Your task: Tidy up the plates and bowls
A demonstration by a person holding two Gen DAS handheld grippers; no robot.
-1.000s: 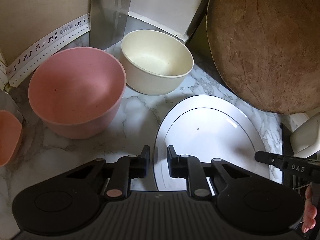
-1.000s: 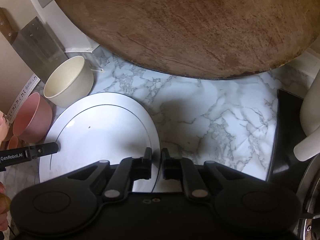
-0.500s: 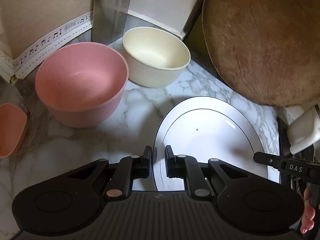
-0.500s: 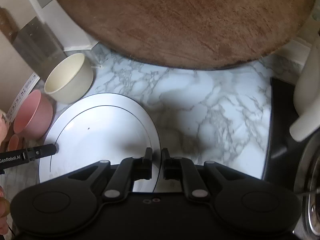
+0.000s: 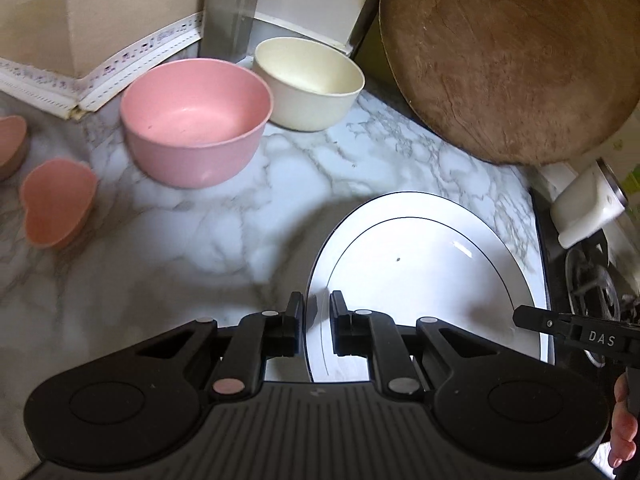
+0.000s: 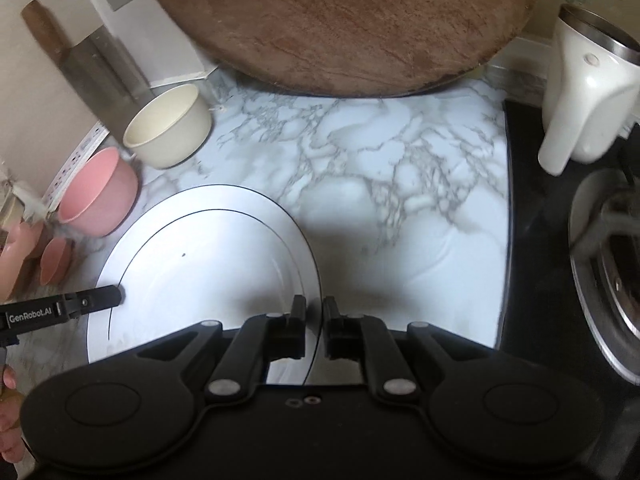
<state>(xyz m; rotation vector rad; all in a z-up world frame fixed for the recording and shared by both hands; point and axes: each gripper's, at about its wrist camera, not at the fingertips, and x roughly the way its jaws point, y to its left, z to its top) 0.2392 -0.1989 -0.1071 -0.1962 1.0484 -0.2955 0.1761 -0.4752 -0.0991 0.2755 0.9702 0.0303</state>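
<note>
A white plate (image 5: 420, 272) with a thin dark ring is held by two sides, and its shadow falls on the marble counter (image 5: 200, 264). My left gripper (image 5: 316, 312) is shut on the plate's left rim. My right gripper (image 6: 314, 316) is shut on the right rim of the plate (image 6: 200, 272). Each gripper's tip shows at the far side in the other view. Farther back stand a pink bowl (image 5: 196, 120) and a cream bowl (image 5: 308, 80), side by side and empty.
A big round wooden board (image 6: 344, 20) leans on the back wall. A cleaver (image 6: 100, 72) hangs at the left. Two small pink heart-shaped dishes (image 5: 56, 208) lie at the left. A white kettle (image 6: 588, 92) and a black stove (image 6: 540, 264) with a burner flank the right.
Both grippers, still shut on the plate, have pulled back from the wall and the bowls. The small pink dishes and more of the kettle and stove have come into view.
</note>
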